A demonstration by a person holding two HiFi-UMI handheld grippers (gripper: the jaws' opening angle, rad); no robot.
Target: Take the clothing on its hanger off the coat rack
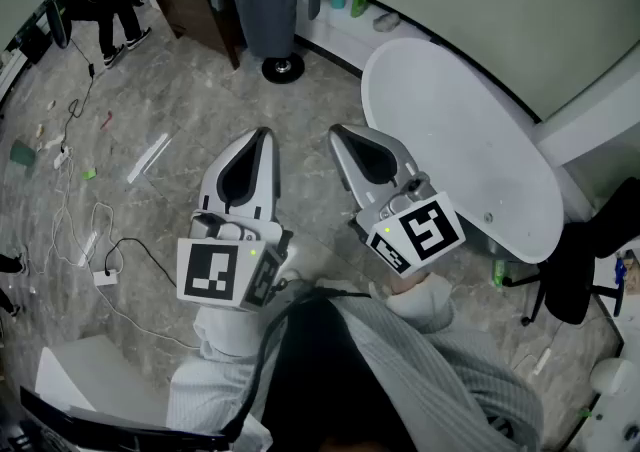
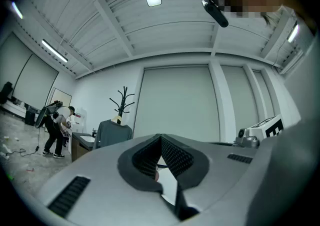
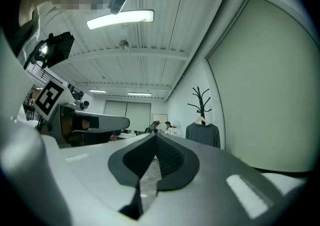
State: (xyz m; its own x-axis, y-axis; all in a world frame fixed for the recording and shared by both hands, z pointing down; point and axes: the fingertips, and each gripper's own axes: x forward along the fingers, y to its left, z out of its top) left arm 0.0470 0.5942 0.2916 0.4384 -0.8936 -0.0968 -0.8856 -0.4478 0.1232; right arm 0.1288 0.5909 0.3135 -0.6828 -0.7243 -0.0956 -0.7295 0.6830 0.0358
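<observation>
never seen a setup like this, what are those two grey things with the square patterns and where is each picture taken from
There is no robot here: a person holds a two-jaw gripper in each hand. The head view comes from a camera on the person's head, looking steeply down: the left gripper and right gripper point ahead over the floor, beside a round white table. The patterned cubes are part of the grippers. The other two pictures come from cameras riding on each gripper, looking along its jaws. Both pairs of jaws are shut and hold nothing. Ahead stands the coat rack with a grey garment on a hanger, not yet touched.
</observation>
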